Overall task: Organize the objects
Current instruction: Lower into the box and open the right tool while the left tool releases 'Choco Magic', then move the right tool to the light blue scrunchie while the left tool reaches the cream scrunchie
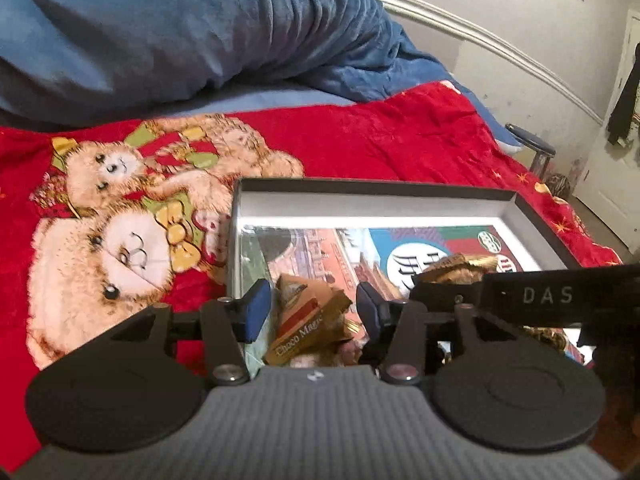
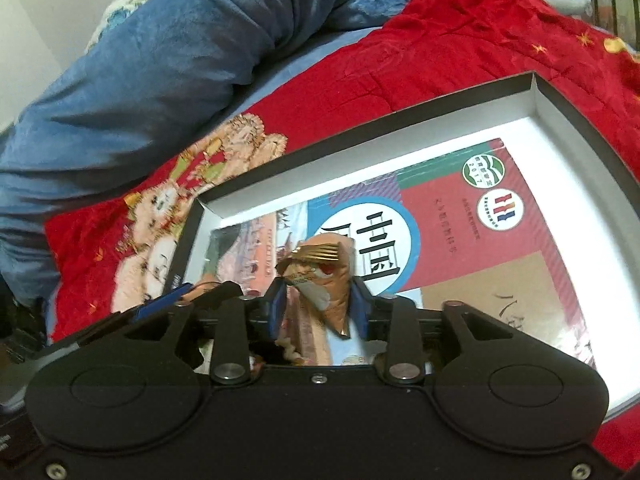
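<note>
Bedding fills the background: a red teddy-bear blanket [image 1: 400, 140] with a blue duvet [image 1: 160, 32] bunched behind it, carrying a shallow black-rimmed box [image 1: 524, 208] whose floor is covered by a textbook [image 1: 432, 244].

Left wrist view: the left tool [image 1: 314, 306] stands over the box's near left corner, its jaws spread. A "Choco Magic" snack packet [image 1: 308, 320] lies loose between them, touched by neither blue pad, its long axis slanting up to the right. The right tool appears as a black bar at right, just beside the left one.

Right wrist view: the right tool [image 2: 320, 308] is over the textbook [image 2: 480, 240], jaws partly apart, with a crumpled tan-and-gold wrapper [image 2: 324, 280] standing upright between the pads. Whether the pads press on it cannot be told; contact looks slight.

Judgement: both packets lie straight ahead of their own tools, over the box interior; release, rather than reach, appears to be the step in hand.
</note>
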{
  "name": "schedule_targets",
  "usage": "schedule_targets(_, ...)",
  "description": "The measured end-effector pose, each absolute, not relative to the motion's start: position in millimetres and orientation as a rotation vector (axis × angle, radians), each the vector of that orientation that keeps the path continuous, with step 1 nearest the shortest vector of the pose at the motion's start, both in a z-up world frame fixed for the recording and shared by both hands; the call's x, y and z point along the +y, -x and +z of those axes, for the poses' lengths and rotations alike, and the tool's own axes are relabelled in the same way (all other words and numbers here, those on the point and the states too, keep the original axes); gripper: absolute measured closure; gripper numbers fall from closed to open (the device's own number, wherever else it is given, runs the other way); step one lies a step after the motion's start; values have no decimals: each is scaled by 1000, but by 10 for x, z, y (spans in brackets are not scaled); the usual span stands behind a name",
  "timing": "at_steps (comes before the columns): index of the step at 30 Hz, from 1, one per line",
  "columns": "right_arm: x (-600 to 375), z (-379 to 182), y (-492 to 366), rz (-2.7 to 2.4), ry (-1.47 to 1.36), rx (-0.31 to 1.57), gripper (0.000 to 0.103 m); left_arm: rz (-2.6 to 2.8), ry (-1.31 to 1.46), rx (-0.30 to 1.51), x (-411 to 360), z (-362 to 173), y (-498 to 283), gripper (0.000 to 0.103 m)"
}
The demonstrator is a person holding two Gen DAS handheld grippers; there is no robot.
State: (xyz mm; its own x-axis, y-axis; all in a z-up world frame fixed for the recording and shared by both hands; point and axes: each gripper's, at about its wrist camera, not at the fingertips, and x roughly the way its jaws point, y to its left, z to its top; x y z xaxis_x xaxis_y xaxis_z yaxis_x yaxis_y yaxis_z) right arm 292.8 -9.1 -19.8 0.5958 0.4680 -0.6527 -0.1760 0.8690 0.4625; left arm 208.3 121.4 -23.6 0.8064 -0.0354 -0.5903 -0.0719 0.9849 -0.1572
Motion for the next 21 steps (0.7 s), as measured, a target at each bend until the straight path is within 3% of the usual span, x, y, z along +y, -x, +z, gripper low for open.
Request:
schedule_targets(3, -135, -107, -2879, 406, -380, 822, 65, 13, 214, 615, 1273, -137, -1992, 24)
schedule_targets(5, -192, 14, -2843, 419, -395, 785, 51, -1, 237, 598, 1305, -46, -1894, 20)
schedule_targets(14, -447, 569, -2543, 469, -449, 644, 33, -25, 111, 454, 1106, 512, -1469, 14)
schedule_targets(16, -488, 670, -2406, 457, -417, 602, 24, -45, 109, 433, 1072, 588, -1350, 13)
schedule_targets(21, -543, 722, -2093, 425, -400, 568, 18, -67, 69, 443, 963, 575, -1063, 12)
